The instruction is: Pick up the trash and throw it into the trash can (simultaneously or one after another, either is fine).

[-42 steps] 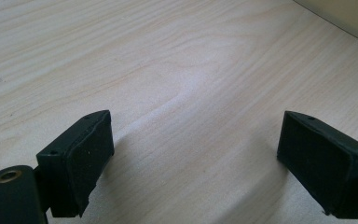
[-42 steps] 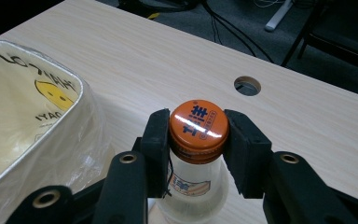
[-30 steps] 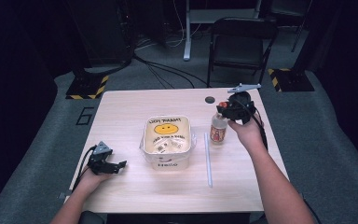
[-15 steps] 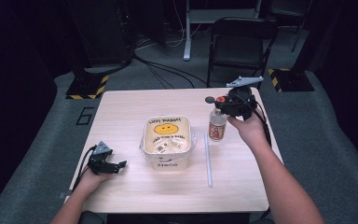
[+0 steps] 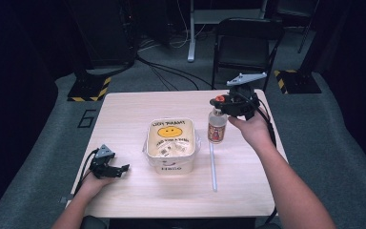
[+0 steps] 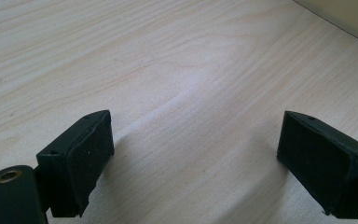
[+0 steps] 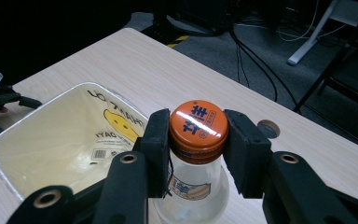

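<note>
Lifted a little since a second ago, the right gripper [image 5: 225,102] now stands higher over the table [image 5: 124,114], and the bottle [image 5: 217,128] clamped in it has come up with it near the table's right edge, toward the far right corner. In the right gripper view, the two black pads [image 7: 156,140] press on either side of the orange cap [image 7: 198,124], which bears blue characters, so the jaws are closed at a narrow gap on the cap of the clear glass bottle [image 7: 191,191], whose label is red and white. Just left of the bottle sits a yellow square tub [image 5: 170,143] printed with a smiley face, roughly at the table's middle. A clear straw [image 5: 213,164] lies flat on the wood in front of the bottle, pointing toward the near edge. A round cable hole [image 7: 268,127] shows in the tabletop beyond the bottle. Near the table's near left corner the left gripper [image 5: 116,170] rests in the person's left hand [image 5: 93,183] as before, and the left gripper view shows its jaws spread wide over bare wood with nothing between them.
</note>
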Action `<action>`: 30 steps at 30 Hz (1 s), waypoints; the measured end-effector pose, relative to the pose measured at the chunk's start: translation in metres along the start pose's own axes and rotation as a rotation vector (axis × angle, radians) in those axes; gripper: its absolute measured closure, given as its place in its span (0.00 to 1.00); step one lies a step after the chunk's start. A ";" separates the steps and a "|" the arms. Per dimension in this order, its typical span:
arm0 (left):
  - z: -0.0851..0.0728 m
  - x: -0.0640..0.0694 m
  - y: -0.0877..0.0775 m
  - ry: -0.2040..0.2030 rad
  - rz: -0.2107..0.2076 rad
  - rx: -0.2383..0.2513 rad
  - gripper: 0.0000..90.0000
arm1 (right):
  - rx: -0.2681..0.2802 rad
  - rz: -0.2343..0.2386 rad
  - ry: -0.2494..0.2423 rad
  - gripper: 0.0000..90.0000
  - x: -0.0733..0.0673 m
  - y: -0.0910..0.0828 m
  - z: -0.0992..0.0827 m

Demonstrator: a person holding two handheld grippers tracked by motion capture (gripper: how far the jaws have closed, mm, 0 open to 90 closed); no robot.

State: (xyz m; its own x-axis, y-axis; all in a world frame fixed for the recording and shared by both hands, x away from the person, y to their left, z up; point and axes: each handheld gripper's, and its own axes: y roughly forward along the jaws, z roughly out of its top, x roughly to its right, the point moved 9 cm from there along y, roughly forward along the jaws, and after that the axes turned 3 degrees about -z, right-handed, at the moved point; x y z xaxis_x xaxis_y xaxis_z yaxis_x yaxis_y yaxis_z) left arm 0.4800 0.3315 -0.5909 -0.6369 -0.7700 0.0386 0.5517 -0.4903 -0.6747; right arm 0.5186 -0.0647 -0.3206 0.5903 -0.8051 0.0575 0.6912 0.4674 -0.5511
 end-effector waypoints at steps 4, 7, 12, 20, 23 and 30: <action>0.000 0.000 0.000 0.000 0.000 0.000 0.12 | 0.001 0.010 -0.015 0.69 -0.006 -0.002 0.006; 0.000 0.000 0.000 0.003 0.001 -0.001 0.12 | 0.003 0.019 -0.025 0.69 -0.010 -0.004 0.011; 0.000 0.000 0.000 0.003 0.000 -0.002 0.12 | 0.021 0.040 -0.043 0.69 -0.018 -0.009 0.024; 0.000 0.001 0.000 -0.007 -0.002 0.004 0.12 | 0.036 0.066 -0.053 0.69 -0.026 -0.014 0.036; 0.000 0.000 0.000 0.000 0.000 0.002 0.12 | 0.043 0.070 -0.049 0.69 -0.028 -0.016 0.041; 0.000 0.000 0.000 0.001 0.000 0.001 0.12 | 0.066 0.079 -0.055 0.69 -0.034 -0.023 0.054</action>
State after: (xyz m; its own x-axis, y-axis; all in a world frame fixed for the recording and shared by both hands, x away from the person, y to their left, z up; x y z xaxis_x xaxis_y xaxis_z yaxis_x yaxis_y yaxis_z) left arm 0.4801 0.3315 -0.5908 -0.6371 -0.7699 0.0381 0.5525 -0.4906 -0.6738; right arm 0.5053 -0.0285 -0.2651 0.6646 -0.7445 0.0627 0.6665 0.5529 -0.5001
